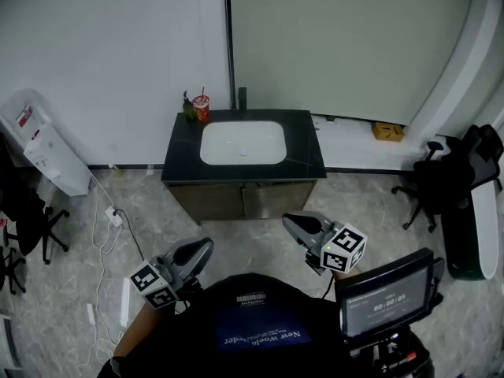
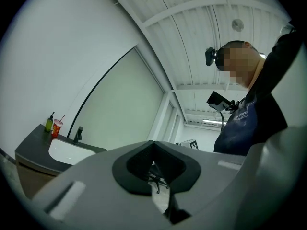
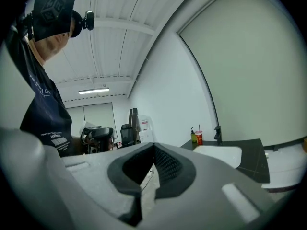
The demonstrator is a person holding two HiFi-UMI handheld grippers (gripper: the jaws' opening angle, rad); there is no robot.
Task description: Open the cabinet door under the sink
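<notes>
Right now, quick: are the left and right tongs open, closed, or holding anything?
Left tongs: closed, holding nothing.
Right tongs: closed, holding nothing.

Glossy white sink [image 1: 242,143], dark stone-look countertop [image 1: 303,144], wood-grain cabinet door [image 1: 276,199]
</notes>
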